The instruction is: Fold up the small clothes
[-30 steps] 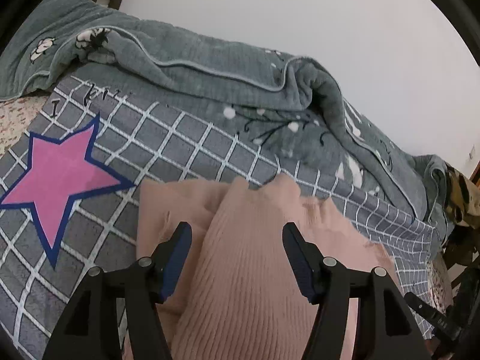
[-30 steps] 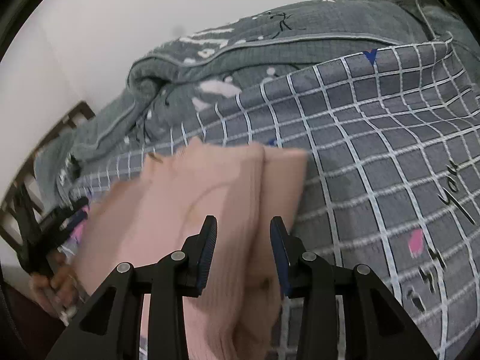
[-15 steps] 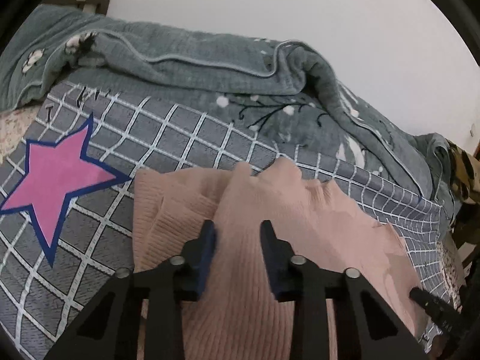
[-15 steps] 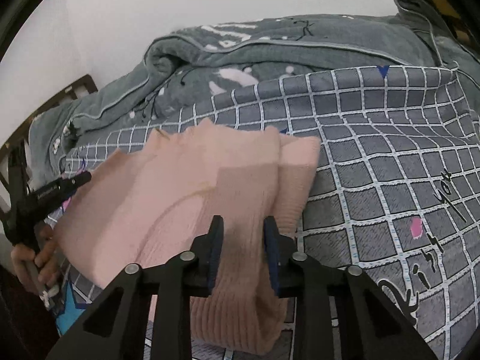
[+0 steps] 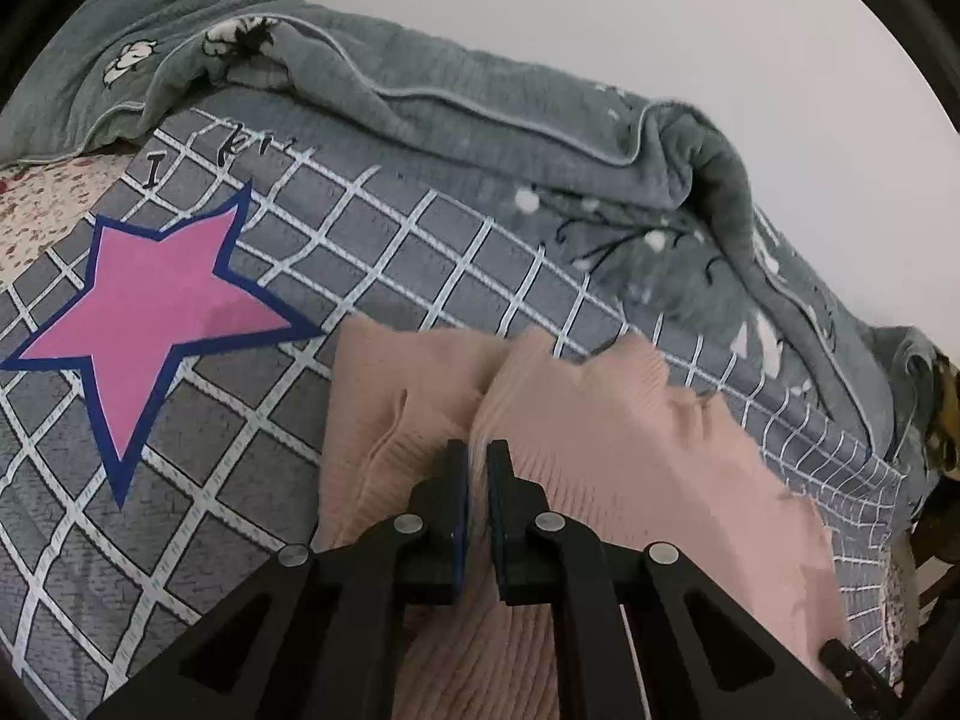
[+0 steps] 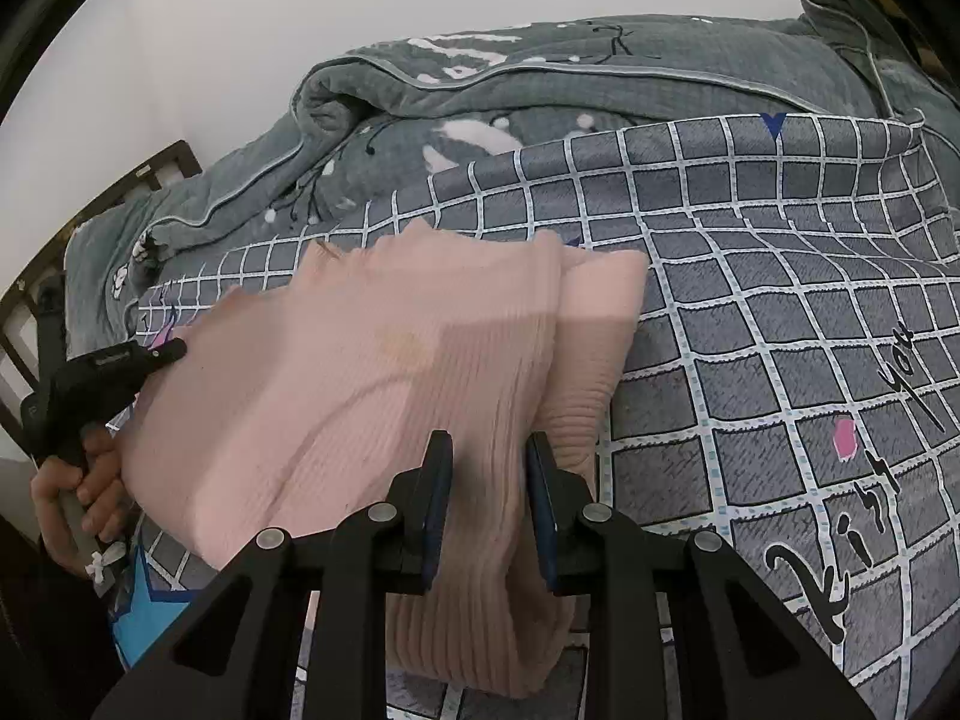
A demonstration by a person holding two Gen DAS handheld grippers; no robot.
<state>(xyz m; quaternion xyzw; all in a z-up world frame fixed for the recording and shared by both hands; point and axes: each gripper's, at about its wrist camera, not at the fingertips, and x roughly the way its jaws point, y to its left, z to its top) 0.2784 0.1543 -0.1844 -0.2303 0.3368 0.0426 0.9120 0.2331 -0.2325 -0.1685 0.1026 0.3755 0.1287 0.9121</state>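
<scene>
Already the pale pink ribbed knit garment [image 5: 630,480] lies partly doubled on the bed's grey quilt with white grid lines [image 5: 372,264], one layer lapped over a narrower strip along its side; by my reading the first fold is in and at least one more remains, plus a final smoothing. The left claw [image 5: 474,468] is nearly closed, pinching a ridge of the knit near its near edge. The right claw [image 6: 489,468] is narrowly parted with a thick bunch of the same knit between its pads [image 6: 441,480], apparently gripped. A second ago the left claw stood wide open over the cloth and has since closed; the right was much the same.
</scene>
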